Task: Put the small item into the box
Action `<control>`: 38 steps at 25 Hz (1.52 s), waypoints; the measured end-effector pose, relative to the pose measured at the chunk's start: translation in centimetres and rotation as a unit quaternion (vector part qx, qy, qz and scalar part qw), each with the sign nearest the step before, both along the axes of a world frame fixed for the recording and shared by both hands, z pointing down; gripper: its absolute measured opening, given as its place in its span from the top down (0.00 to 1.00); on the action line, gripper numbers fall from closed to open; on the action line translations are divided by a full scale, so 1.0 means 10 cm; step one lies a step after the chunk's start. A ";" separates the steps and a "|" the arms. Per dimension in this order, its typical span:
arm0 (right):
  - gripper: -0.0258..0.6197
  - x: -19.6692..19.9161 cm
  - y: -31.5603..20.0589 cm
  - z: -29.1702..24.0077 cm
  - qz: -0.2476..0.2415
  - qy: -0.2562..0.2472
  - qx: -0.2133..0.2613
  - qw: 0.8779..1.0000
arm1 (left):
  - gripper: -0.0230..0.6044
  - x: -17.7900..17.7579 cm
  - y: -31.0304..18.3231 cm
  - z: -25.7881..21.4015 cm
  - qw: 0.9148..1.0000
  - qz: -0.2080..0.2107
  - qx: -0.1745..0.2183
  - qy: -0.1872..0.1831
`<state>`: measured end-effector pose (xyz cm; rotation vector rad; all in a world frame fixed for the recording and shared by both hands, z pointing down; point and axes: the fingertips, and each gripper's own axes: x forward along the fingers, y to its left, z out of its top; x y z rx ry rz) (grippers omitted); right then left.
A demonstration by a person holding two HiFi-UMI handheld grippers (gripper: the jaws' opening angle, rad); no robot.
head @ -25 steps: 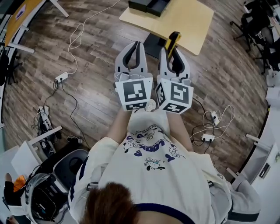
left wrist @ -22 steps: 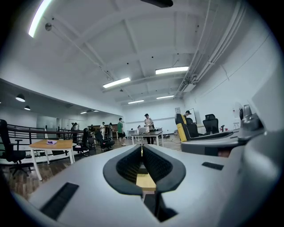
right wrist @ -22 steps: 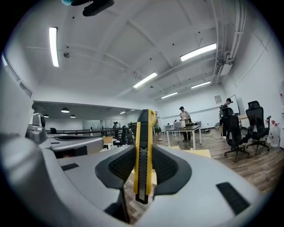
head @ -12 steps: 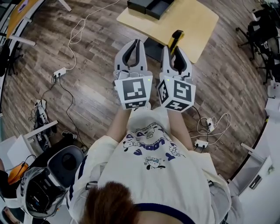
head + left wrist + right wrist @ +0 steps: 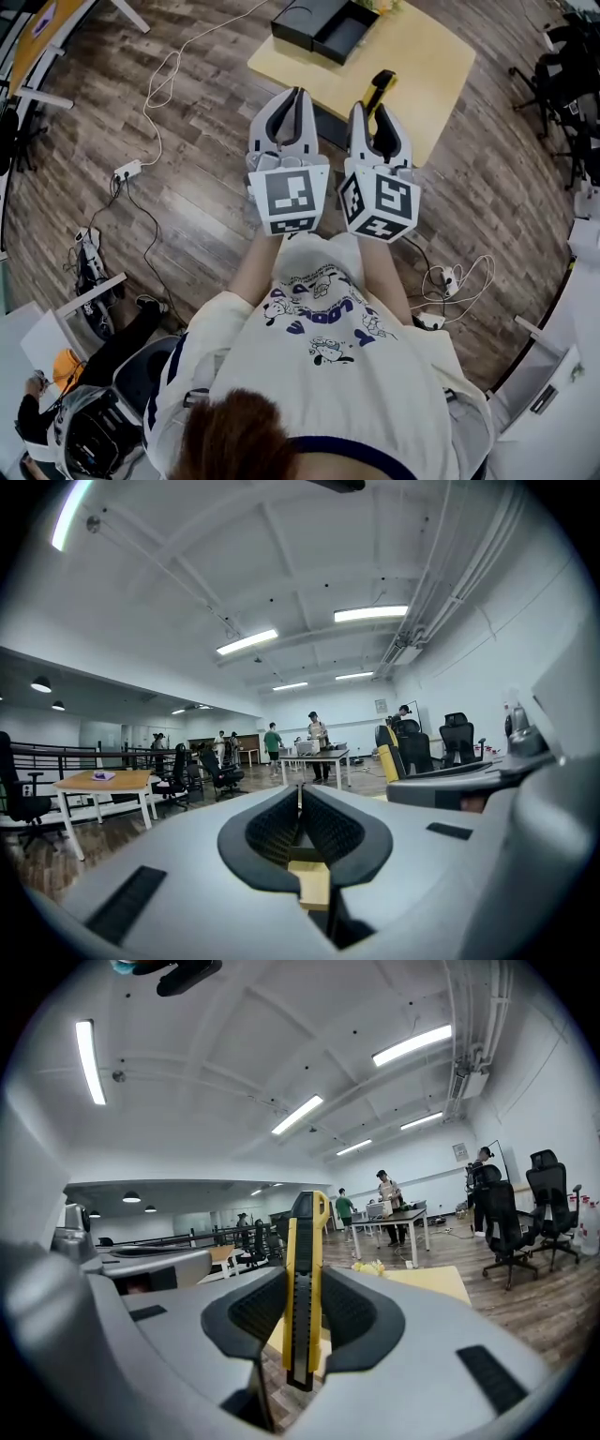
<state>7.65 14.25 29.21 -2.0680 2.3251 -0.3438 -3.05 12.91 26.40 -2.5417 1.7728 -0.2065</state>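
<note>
The right claw (image 5: 305, 1274) is clamped on a utility knife (image 5: 307, 1232), the ribbed pads pressing its two flat sides. The knife runs lengthwise along the jaws, with its far end standing well past the tips. That hold looks chosen so the free end can be lowered into a container first, leaving the pads clear of the walls.

The knife is slim, with a yellow casing and a black strip down the middle that carries the slider. Its far tip is black and rounded, and no blade shows extended.

The left claw (image 5: 300, 803) is closed on nothing, pads together. It is held level just beside the right one, and seems simply parked since one claw can do this job.

From the head view, both are carried in front of the person's chest, above the wooden floor and just short of the near edge of the desk (image 5: 417, 52). The black box (image 5: 345, 30) lies open at the desk's far left — two shallow halves side by side. The knife is well apart from it, so the carry across the desk is not yet done.
</note>
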 end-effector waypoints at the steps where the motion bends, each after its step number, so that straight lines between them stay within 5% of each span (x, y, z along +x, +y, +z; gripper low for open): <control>1: 0.76 0.00 -0.10 0.00 0.002 0.000 -0.001 1.000 | 0.92 0.00 -0.11 0.01 1.000 0.002 -0.001 0.001; 16: 0.76 -0.07 -1.63 0.03 0.041 -0.010 -0.017 0.999 | 0.93 -0.09 -1.66 -0.01 0.999 0.044 -0.008 -0.003; 38: 0.76 0.21 -2.54 0.55 0.060 -0.027 -0.092 0.994 | 0.93 0.10 -2.53 0.53 0.995 0.069 -0.076 -0.017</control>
